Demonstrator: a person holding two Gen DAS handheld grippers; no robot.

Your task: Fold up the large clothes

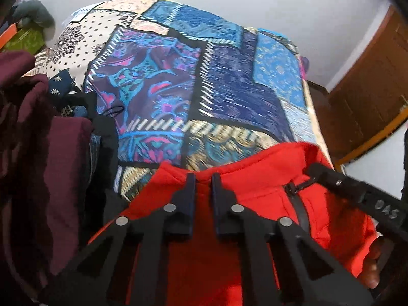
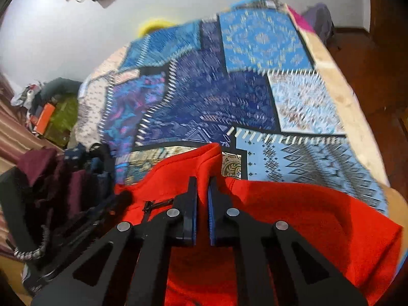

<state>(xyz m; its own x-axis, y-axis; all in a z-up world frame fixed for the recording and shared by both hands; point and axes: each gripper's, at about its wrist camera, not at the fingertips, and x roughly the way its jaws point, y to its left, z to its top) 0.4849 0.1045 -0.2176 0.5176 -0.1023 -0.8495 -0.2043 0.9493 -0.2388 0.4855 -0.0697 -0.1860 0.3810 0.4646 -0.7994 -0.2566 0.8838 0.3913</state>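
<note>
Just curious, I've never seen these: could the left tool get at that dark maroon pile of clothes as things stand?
Probably not yet: the left tool is shut on the red jacket. The maroon pile lies beside it, nothing between.

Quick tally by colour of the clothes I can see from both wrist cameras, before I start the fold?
Red: 1, the red zip-front fleece jacket, pinched by the left tongs and right tongs.
Maroon: 1 heap of maroon cloth; pieces inside cannot be told apart.
Dark navy patterned: 1 bundle.
Total: 3, on the patchwork bedspread.
</note>
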